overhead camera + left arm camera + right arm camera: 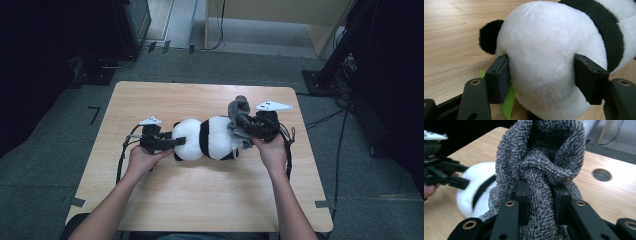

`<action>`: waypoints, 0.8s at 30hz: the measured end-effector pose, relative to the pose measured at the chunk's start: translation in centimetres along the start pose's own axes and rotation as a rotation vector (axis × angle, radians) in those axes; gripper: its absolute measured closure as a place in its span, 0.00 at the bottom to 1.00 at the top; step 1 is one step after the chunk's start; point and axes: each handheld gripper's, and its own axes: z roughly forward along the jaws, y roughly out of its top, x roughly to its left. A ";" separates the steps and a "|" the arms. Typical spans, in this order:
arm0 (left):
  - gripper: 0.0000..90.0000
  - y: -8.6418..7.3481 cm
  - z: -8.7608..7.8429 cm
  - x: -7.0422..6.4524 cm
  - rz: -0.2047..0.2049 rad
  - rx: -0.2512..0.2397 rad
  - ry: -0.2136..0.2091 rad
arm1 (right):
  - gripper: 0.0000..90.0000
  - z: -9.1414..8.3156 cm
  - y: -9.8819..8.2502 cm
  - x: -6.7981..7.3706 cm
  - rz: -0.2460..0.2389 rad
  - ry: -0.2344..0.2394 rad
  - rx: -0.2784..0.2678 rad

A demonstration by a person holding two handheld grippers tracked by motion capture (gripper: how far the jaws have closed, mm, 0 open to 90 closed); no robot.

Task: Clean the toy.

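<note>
- While the left gripper point(172, 143) pinches the head of the panda plush point(207, 138) and pins it to the table point(200, 200), the right gripper point(245, 125) has its jaws clamped narrow on a fold of the grey towel point(239, 117), which bunches up over the panda's far end.
- The step in hand looks like working the towel at the toy, either pulling it off or wrapping it on; the high view is too small and blurred there to tell which.
- The next move, as I judge it, calls for the left grip to hold firm on the head so the toy does not slide or lift, and for the right hand to carry the towel without letting the fold slip from between its pads.
- The left gripper view shows what the high view cannot: the pads point(499, 77) pressing into the white fur on both sides of the head point(544, 62), a black ear point(490, 36) beyond them, and a green leaf-shaped scrap point(507, 103) under the toy.
- The right gripper view shows the towel point(544, 170) knotted or looped just above the jaws, with a strand pinched between them, the blurred panda point(477, 192) lower left, and a round hole point(602, 174) in the tabletop.
- The high view alone gives the layout: the panda lies lengthwise across the middle of the table, head toward the person's left, between the two hands.
</note>
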 end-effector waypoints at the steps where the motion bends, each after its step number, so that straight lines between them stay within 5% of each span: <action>1: 0.38 0.0 0.0 0.0 0.000 0.001 0.000 | 0.80 0.2 0.0 0.3 -0.005 0.007 0.005; 8: 0.38 0.0 0.1 0.0 -0.005 -0.006 -0.003 | 0.79 2.0 -1.0 0.9 -0.036 0.001 0.049; 24: 0.38 0.1 0.2 0.1 -0.006 -0.023 -0.008 | 0.79 2.9 -3.1 -2.0 0.068 -0.012 0.081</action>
